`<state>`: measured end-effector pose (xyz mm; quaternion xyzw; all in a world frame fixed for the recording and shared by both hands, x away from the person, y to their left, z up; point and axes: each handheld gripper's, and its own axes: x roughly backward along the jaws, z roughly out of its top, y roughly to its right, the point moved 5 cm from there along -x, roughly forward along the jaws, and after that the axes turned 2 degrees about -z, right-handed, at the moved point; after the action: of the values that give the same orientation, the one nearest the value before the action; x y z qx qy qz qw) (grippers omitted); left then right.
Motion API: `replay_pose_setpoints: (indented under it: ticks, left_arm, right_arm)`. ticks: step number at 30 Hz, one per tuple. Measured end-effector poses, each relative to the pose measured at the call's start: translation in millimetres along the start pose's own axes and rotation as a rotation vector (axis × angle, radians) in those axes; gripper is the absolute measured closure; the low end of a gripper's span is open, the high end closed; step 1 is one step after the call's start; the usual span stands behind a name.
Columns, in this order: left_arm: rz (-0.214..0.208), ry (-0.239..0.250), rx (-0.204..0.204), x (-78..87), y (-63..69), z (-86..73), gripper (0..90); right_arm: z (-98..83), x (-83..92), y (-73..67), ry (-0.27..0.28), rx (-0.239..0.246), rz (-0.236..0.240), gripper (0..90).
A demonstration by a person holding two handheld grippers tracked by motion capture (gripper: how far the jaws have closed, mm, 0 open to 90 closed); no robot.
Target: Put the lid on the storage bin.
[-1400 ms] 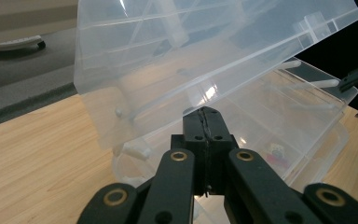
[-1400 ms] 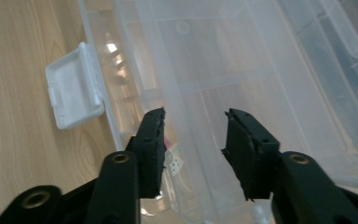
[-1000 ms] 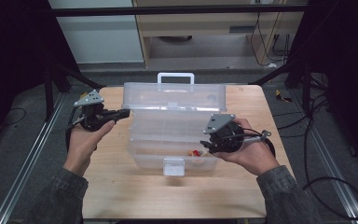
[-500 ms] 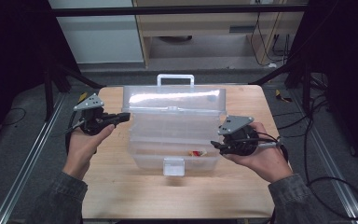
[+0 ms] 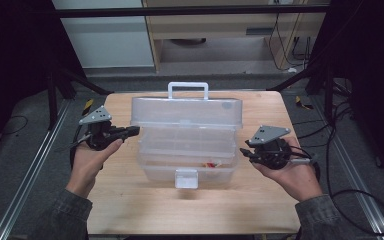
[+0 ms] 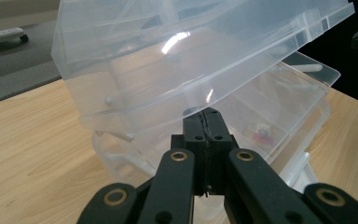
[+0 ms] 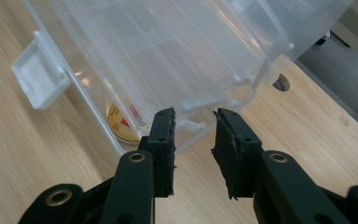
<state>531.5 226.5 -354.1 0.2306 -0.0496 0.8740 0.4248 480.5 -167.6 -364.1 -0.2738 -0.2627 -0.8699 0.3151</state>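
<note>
Both views show right tongs closing, clear of toolbox.

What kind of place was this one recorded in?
Probably a lab or workshop recording station. A small wooden table stands on grey floor between metal rails, loose cables trail beside it, and a cabinet stands behind. A clear plastic tiered box sits open on the table.

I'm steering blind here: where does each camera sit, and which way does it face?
High view: above the person's side, looking forward and down on the table, clear box, both hands, left gripper, right gripper.
Left gripper view: on the left gripper, facing the box's raised lid; shut fingers show.
Right gripper view: on the right gripper, facing the box's end; parted fingers show.
All share the box.
</note>
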Motion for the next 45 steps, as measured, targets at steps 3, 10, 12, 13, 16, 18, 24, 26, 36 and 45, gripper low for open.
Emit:
replay_pose_setpoints:
  ticks: [3,10,12,13,16,18,24,26,36,45]
  left_arm:
    - [0.001,-0.003,-0.005,0.0,0.9,-1.8,90.0]
    - [-0.003,-0.007,-0.007,-0.1,2.8,-6.1,90.0]
    - [-0.005,-0.008,-0.007,-0.1,3.3,-7.7,90.0]
    - [-0.006,-0.009,-0.006,0.0,3.6,-8.6,90.0]
    - [-0.009,-0.010,-0.007,-0.2,4.7,-11.4,90.0]
    - [-0.013,-0.011,-0.006,-0.5,5.4,-13.3,90.0]
    - [-0.019,-0.011,-0.006,-1.2,8.0,-18.4,90.0]
    - [-0.020,-0.013,-0.005,-0.8,8.2,-19.8,90.0]
    - [-0.026,-0.016,0.000,-0.8,10.3,-26.5,90.0]
    - [-0.035,-0.019,0.001,-0.1,13.5,-32.9,90.0]
  right_arm:
    - [-6.3,0.9,3.7,-0.001,-0.017,-0.012,70.4]
    - [-19.6,0.7,9.5,-0.008,-0.049,-0.027,70.8]
    - [-23.3,-0.2,10.7,-0.010,-0.060,-0.030,70.6]
    - [-25.2,-0.4,11.5,-0.013,-0.064,-0.033,70.5]
    - [-30.3,-1.4,14.5,-0.017,-0.079,-0.043,70.2]
    - [-33.2,-2.4,16.0,-0.016,-0.089,-0.045,69.9]
    - [-39.1,-5.0,19.3,-0.025,-0.107,-0.051,68.8]
    - [-41.4,-5.9,20.6,-0.030,-0.108,-0.055,68.6]
    - [-52.4,-10.4,23.1,-0.049,-0.130,-0.054,66.8]
    - [-57.6,-12.4,24.9,-0.056,-0.142,-0.055,66.4]
